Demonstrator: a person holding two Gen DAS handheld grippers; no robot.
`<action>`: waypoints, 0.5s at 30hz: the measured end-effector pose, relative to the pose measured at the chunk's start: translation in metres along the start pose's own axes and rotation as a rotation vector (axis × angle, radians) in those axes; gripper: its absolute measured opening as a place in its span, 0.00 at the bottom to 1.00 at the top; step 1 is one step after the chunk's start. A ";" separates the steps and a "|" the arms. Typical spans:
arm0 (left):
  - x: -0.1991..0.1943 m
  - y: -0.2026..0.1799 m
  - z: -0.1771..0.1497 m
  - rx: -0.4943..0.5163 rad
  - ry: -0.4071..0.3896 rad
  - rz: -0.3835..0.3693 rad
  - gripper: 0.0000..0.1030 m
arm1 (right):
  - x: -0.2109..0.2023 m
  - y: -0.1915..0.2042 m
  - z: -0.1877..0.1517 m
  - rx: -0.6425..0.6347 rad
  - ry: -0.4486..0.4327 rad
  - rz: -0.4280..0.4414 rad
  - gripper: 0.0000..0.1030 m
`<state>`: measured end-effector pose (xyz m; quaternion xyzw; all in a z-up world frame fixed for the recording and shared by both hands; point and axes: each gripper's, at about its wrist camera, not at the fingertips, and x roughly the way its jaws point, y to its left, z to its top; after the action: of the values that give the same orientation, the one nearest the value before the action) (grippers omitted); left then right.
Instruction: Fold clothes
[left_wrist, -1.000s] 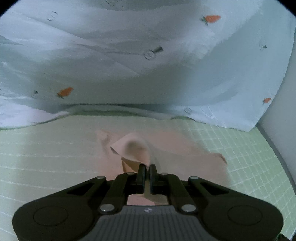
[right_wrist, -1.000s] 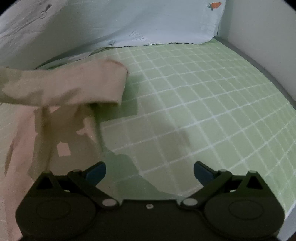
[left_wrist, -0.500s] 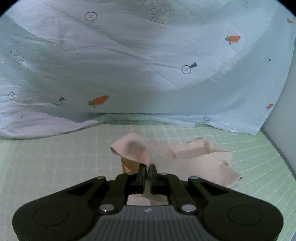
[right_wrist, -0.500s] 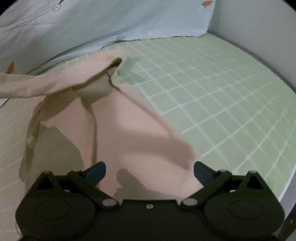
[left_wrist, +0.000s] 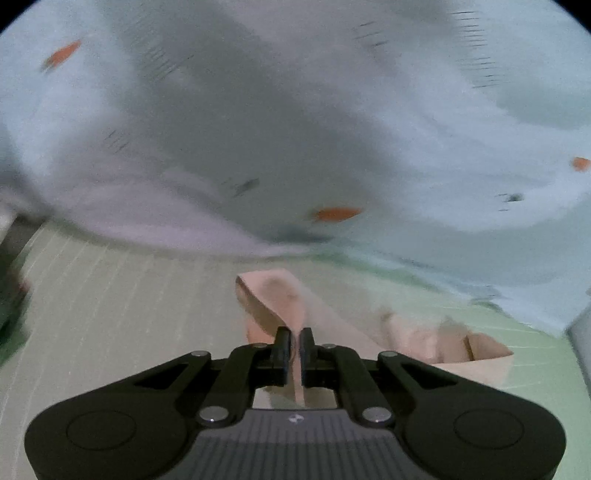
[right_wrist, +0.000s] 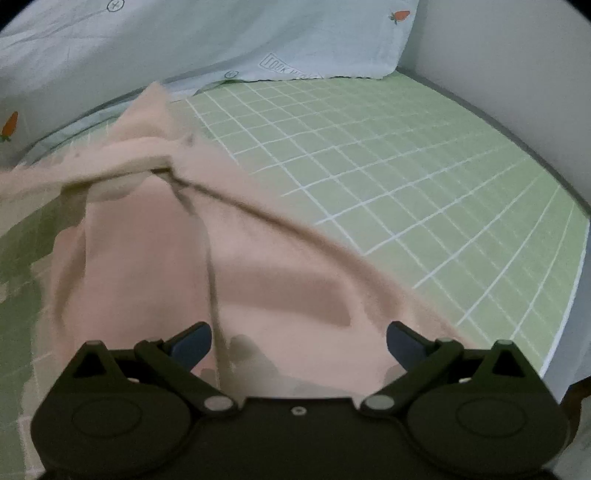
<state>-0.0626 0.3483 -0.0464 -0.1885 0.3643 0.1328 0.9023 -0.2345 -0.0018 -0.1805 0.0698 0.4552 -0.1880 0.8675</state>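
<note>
A pale pink garment (right_wrist: 155, 251) lies bunched and partly lifted on a green checked sheet. My left gripper (left_wrist: 294, 339) is shut on a fold of the pink garment (left_wrist: 273, 299), holding it up above the sheet; the rest trails off to the right. My right gripper (right_wrist: 299, 338) is open and empty, its blue-tipped fingers (right_wrist: 192, 341) spread wide just over the near part of the garment. The left wrist view is blurred by motion.
A light blue quilt with carrot prints (left_wrist: 295, 129) is heaped along the back of the bed and also shows in the right wrist view (right_wrist: 221, 37). The green checked sheet (right_wrist: 406, 177) stretches right to a white wall (right_wrist: 517, 74).
My left gripper has swung left with the garment still in it, dragging the cloth. The garment has slid under my right gripper and now fills its near view.
</note>
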 end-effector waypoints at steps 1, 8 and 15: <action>-0.003 0.005 -0.007 -0.022 0.011 0.023 0.17 | 0.000 -0.002 0.002 -0.001 -0.002 0.000 0.99; -0.020 -0.013 -0.076 -0.032 0.159 0.033 0.62 | 0.006 -0.024 0.010 -0.015 -0.007 -0.001 0.99; -0.029 -0.086 -0.145 0.166 0.316 -0.069 0.69 | 0.013 -0.056 0.002 -0.024 0.002 0.005 0.98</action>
<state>-0.1385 0.2051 -0.1018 -0.1445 0.5046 0.0400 0.8502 -0.2478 -0.0575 -0.1872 0.0610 0.4581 -0.1802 0.8683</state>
